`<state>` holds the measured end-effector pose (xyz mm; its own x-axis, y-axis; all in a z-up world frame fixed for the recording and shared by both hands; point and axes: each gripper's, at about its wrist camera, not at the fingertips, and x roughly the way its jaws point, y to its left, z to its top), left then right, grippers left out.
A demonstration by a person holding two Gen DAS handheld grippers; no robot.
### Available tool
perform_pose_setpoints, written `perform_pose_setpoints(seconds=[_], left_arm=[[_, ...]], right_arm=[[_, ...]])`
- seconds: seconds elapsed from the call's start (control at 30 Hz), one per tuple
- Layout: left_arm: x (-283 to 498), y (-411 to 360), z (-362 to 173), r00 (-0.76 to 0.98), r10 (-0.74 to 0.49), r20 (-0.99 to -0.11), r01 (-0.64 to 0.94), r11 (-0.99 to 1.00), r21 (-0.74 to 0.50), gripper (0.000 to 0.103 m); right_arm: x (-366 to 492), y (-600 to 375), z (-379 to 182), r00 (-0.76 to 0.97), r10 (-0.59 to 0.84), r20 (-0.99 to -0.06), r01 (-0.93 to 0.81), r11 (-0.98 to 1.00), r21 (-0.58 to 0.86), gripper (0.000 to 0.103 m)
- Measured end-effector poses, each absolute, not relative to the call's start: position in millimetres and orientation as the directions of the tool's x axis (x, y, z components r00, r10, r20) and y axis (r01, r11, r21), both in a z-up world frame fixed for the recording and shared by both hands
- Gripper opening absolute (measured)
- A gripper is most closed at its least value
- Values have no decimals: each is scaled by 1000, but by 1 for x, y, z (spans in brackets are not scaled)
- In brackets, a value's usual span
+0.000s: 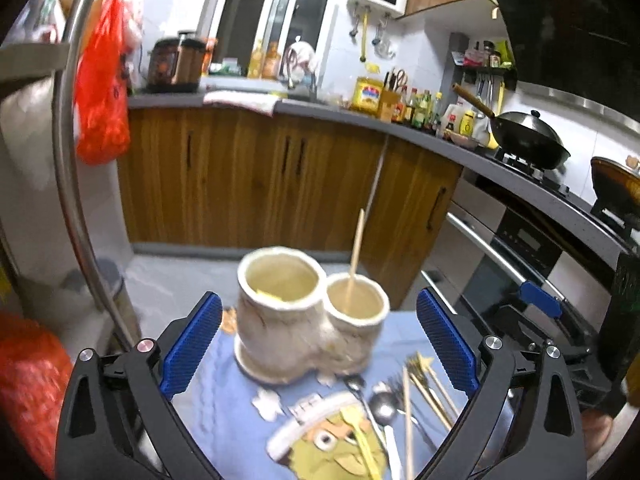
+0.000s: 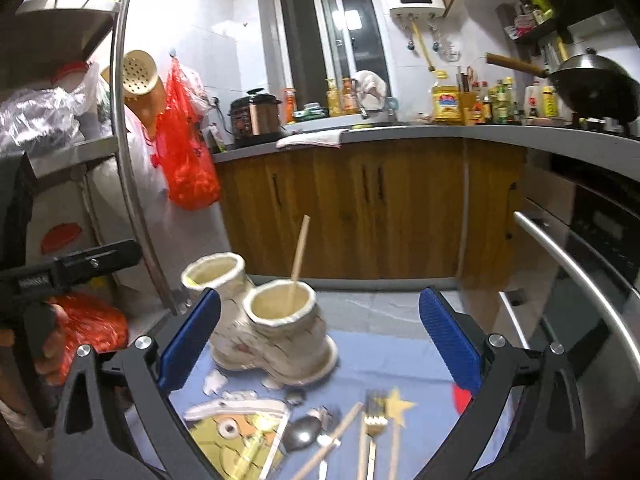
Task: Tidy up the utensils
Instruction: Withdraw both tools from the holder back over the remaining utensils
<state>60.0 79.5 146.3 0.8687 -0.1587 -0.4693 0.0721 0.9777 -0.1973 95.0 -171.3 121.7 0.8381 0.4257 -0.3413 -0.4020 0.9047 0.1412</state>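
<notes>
My left gripper [image 1: 320, 344] and right gripper [image 2: 320, 344] both hang over the cloth-covered table [image 1: 224, 380], jaws spread wide with nothing between the pads. The double-cup utensil holder [image 1: 308, 312] stands upright on the cloth, ahead of both grippers. One chopstick [image 1: 356, 252] stands tilted in its right-hand cup; something small lies in the left-hand cup, too unclear to name. In front of the holder, nearer to me and to its right, loose utensils lie on the cloth: a spoon [image 1: 382, 406], a fork [image 2: 374, 416] and several chopsticks [image 1: 430, 392], partly crossing. Behind the table runs the kitchen counter [image 2: 440, 134], with a wok [image 1: 528, 140] on the stove to the right.
</notes>
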Motion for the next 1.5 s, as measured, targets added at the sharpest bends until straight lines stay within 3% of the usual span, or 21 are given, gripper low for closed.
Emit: perform_pose_setpoints(seconds=[0.6, 0.83, 1.0, 1.17, 1.23, 1.3, 1.33, 1.5], left_arm=[[72, 38, 53, 763, -129, -633, 43, 988, -149, 98], [77, 25, 29, 723, -148, -675, 102, 989, -109, 98], [84, 14, 1, 607, -199, -770, 178, 978, -113, 98], [83, 4, -15, 577, -166, -800, 204, 977, -56, 94], [83, 4, -17, 578, -161, -800, 201, 978, -52, 91], [85, 3, -20, 564, -172, -808, 209, 976, -62, 76], [86, 3, -22, 552, -182, -814, 215, 974, -71, 75], [88, -5, -30, 516, -190, -835, 239, 968, -72, 57]], right_arm=[[107, -224, 43, 771, 341, -538, -323, 937, 132, 98], [114, -235, 18, 718, 327, -615, -312, 940, 136, 98], [119, -238, 7, 681, 324, -657, -311, 940, 141, 98], [128, -235, -7, 612, 340, -714, -316, 933, 173, 98], [129, -231, -10, 602, 340, -723, -323, 931, 169, 97], [129, -228, -11, 598, 335, -728, -331, 931, 157, 94], [129, -226, -12, 601, 328, -729, -332, 932, 146, 92], [133, -218, -18, 591, 296, -750, -331, 937, 108, 67]])
